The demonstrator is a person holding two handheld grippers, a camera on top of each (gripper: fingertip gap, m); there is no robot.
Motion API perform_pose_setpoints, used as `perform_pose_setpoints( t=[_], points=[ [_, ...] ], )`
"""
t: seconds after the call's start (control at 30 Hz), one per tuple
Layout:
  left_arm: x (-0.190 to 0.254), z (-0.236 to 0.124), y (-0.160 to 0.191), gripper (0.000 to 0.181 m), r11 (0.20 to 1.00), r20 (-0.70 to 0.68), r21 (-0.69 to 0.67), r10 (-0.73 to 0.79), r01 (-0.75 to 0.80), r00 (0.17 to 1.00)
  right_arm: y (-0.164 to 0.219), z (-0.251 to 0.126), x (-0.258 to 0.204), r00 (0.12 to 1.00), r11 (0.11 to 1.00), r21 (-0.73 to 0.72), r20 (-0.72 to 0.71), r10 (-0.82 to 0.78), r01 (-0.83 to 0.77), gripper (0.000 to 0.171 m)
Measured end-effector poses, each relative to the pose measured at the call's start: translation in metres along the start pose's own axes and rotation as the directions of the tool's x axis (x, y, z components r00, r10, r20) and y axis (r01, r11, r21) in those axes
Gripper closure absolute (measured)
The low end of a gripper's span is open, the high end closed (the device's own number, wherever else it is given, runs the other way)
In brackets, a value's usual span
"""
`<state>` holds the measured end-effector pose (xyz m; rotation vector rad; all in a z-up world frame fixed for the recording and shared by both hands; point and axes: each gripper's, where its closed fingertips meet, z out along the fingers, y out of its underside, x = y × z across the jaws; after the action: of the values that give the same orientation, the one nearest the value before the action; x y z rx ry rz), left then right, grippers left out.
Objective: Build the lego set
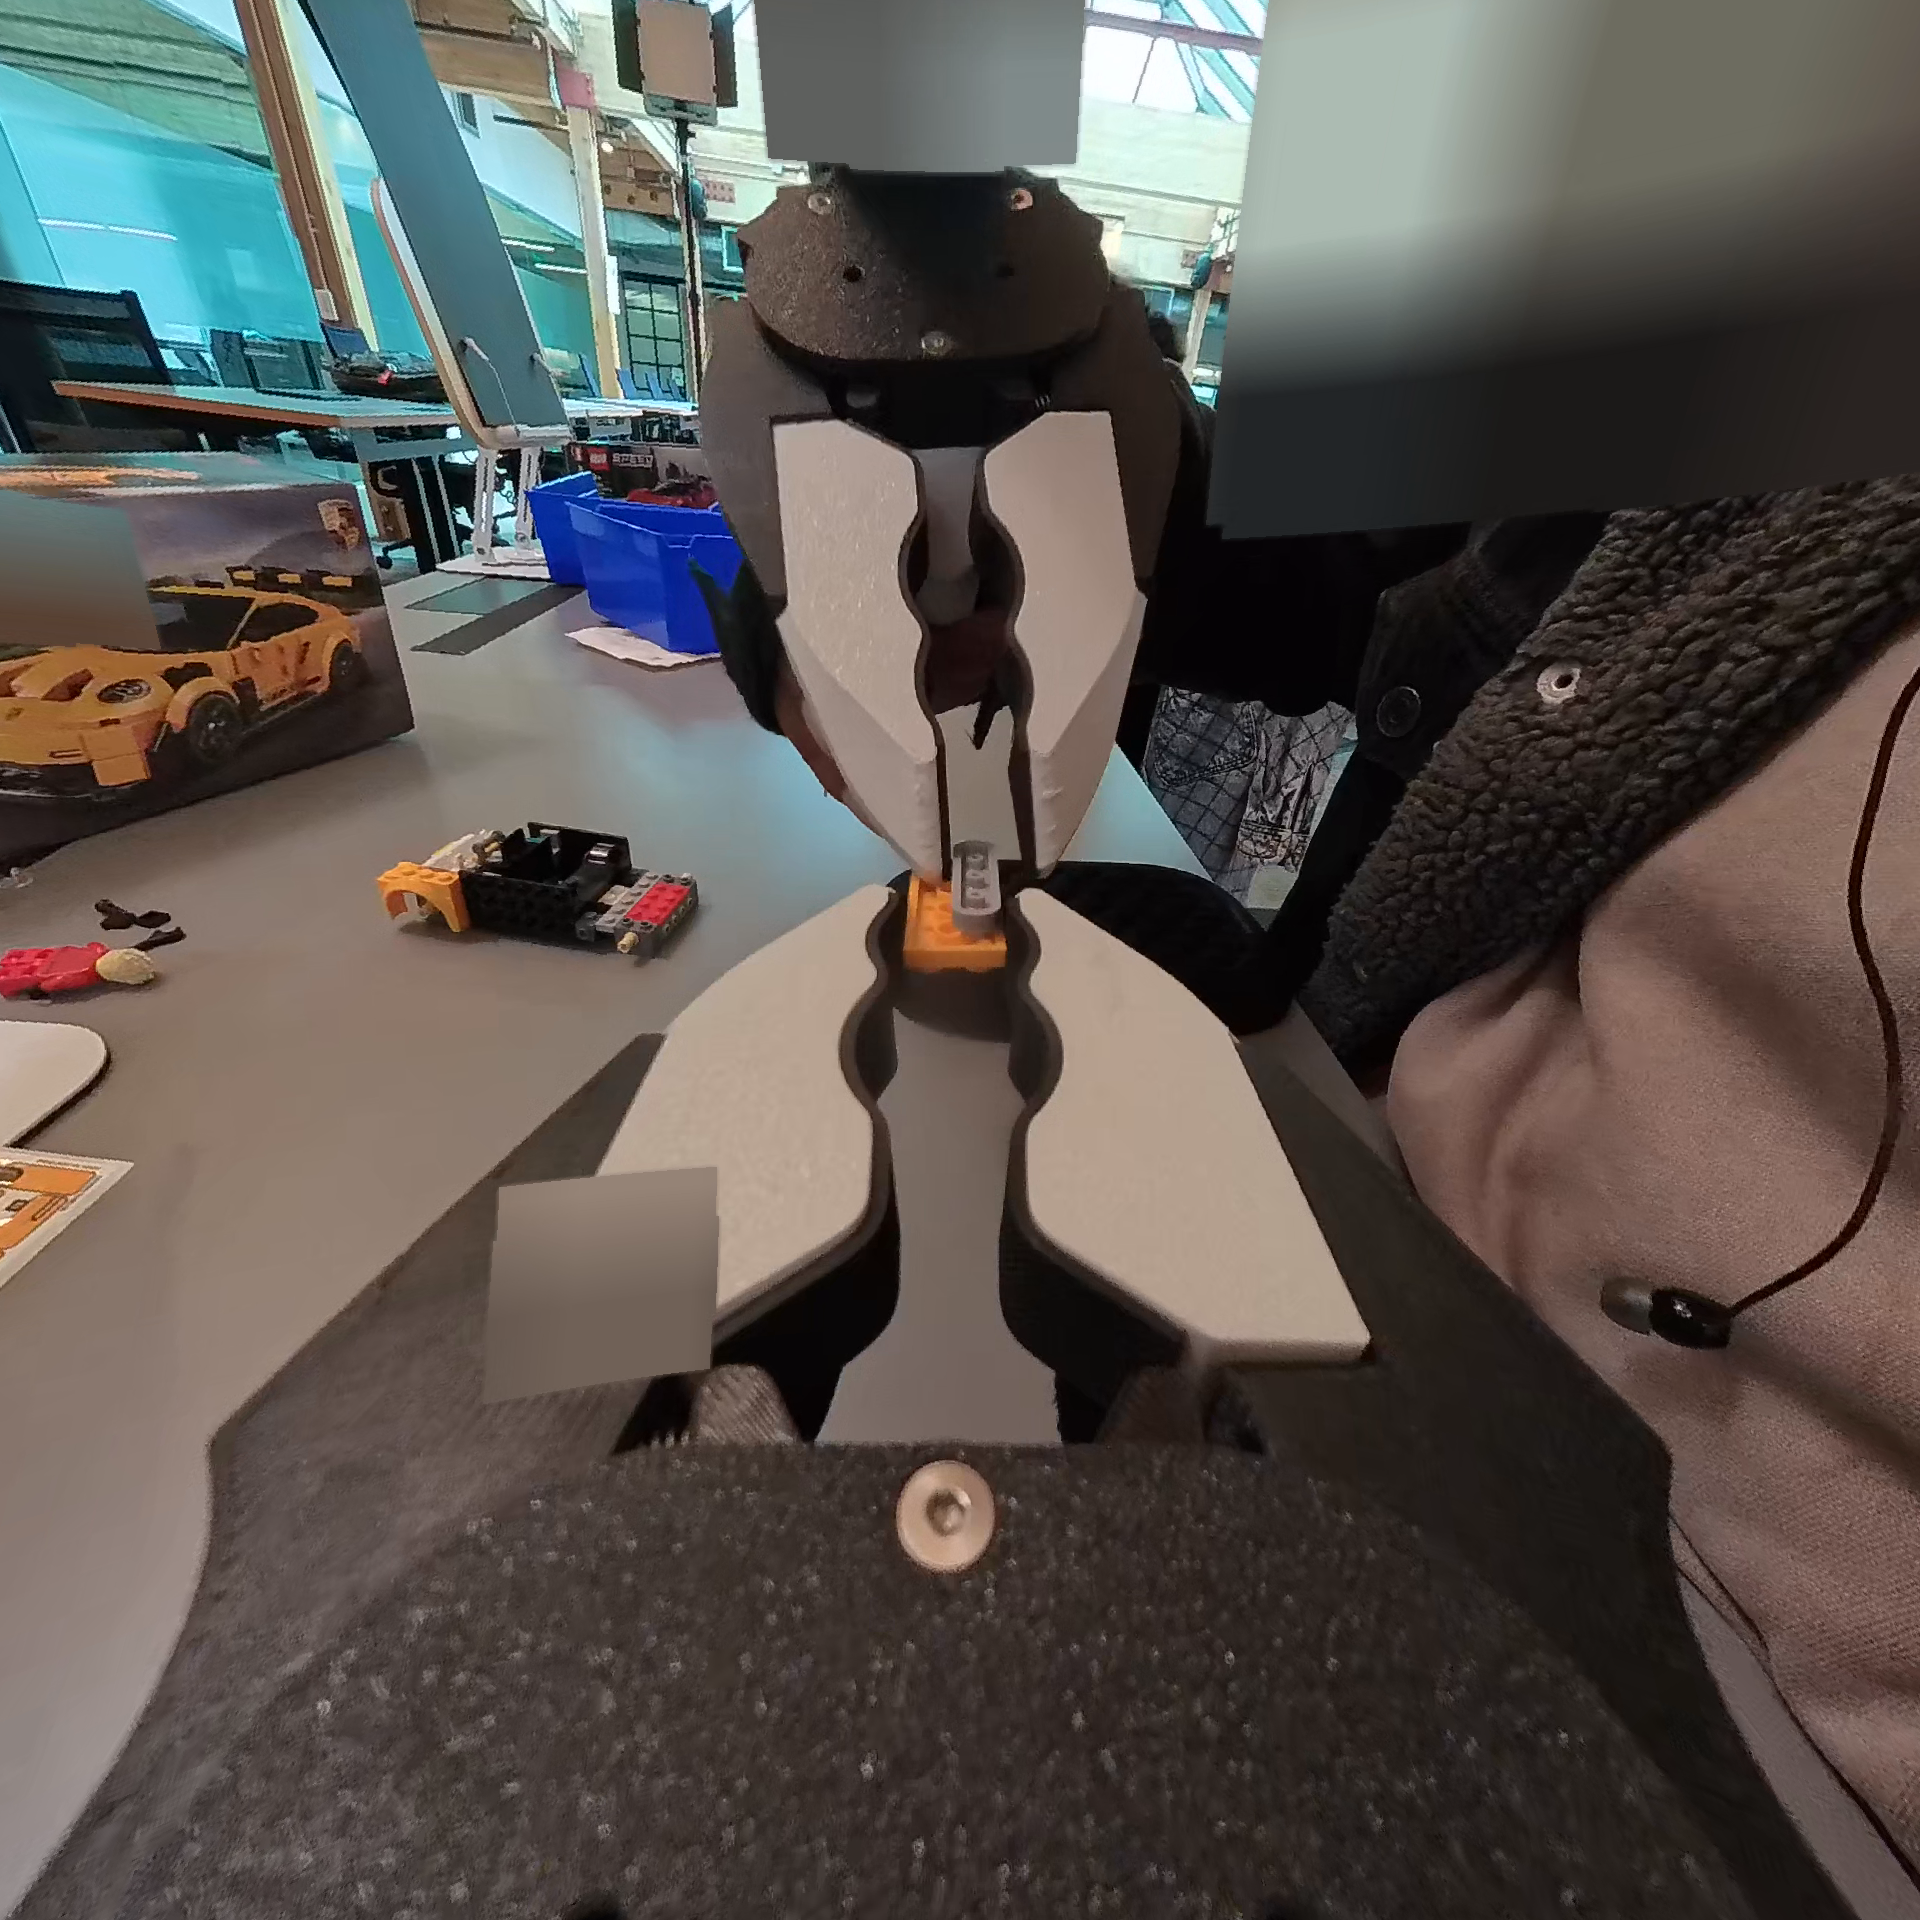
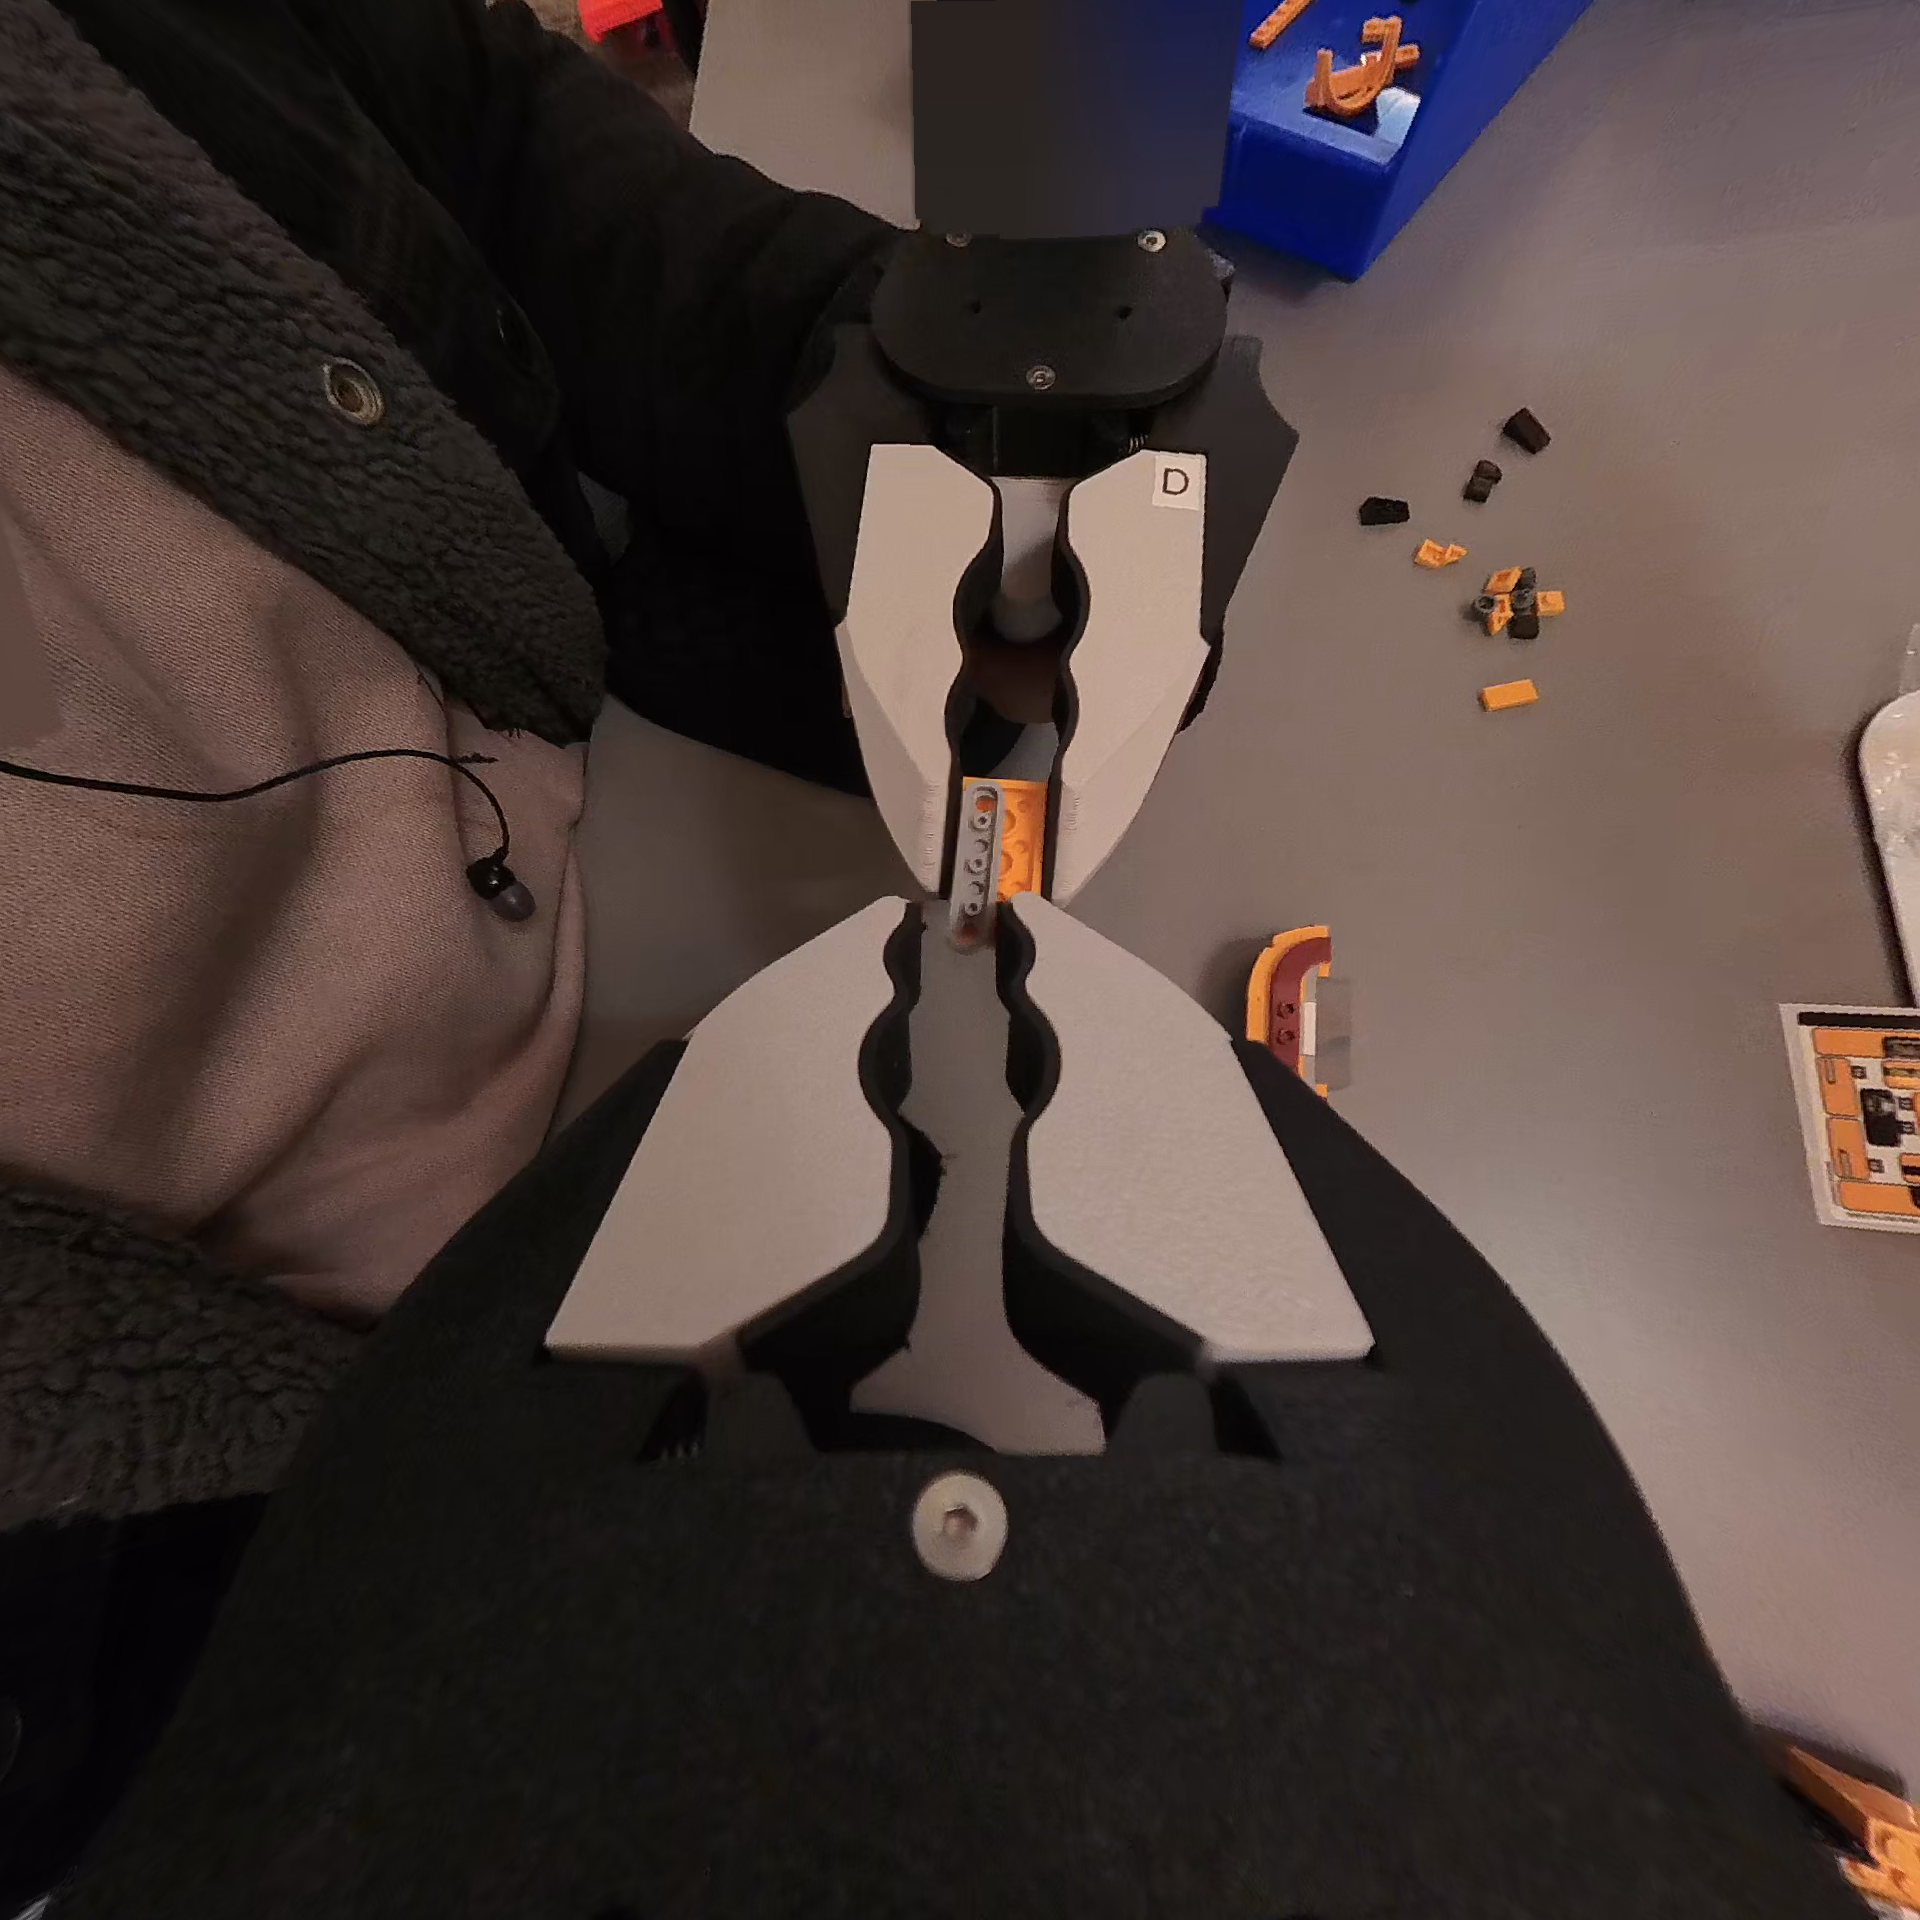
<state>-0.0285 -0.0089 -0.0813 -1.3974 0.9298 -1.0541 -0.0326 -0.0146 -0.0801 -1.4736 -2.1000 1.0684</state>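
Near table edge, claws meet: orange brick, grey plate.

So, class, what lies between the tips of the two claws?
An orange brick with a thin grey plate against it; the left claw grips the brick, the right claw the plate. Both wrist views show it.
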Motion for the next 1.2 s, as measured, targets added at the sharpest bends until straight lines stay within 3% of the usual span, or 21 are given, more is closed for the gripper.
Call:
perform_pose_setpoints(
  t=[0.13, 0.23, 0.4, 0.57, 0.83, 1.2],
  points=[
    [0.000, 0.000, -0.001, 0.164, 1.000, 0.004, 0.008, 0.004, -0.004, 1.000, -0.006, -0.002, -0.001, 0.998, 0.998, 0.031, -0.029, -0.050, 0.051, 0.153],
    [-0.002, -0.001, -0.003, 0.164, 1.000, 0.011, 0.015, 0.000, 0.000, 1.000, -0.012, -0.006, 0.003, 0.966, 0.976, 0.042, -0.155, -0.205, 0.213, 0.149],
    [-0.005, -0.004, -0.006, 0.164, 0.999, 0.021, 0.034, -0.034, 0.033, 0.999, -0.009, -0.003, 0.011, 0.790, 0.876, -0.105, -0.391, -0.472, 0.471, 0.145],
    [-0.004, -0.003, -0.007, 0.164, 0.998, 0.009, 0.030, -0.062, 0.061, 0.998, -0.006, 0.003, 0.015, 0.634, 0.778, -0.235, -0.468, -0.616, 0.582, 0.149],
    [-0.004, -0.004, -0.009, 0.164, 0.992, -0.004, 0.034, -0.120, 0.120, 0.993, -0.009, 0.003, 0.016, 0.489, 0.685, -0.337, -0.506, -0.710, 0.646, 0.160],
    [-0.005, -0.003, -0.004, 0.164, 0.969, -0.041, 0.007, -0.247, 0.248, 0.968, -0.006, 0.004, 0.018, 0.470, 0.663, -0.357, -0.492, -0.732, 0.658, 0.160]
  ],
)
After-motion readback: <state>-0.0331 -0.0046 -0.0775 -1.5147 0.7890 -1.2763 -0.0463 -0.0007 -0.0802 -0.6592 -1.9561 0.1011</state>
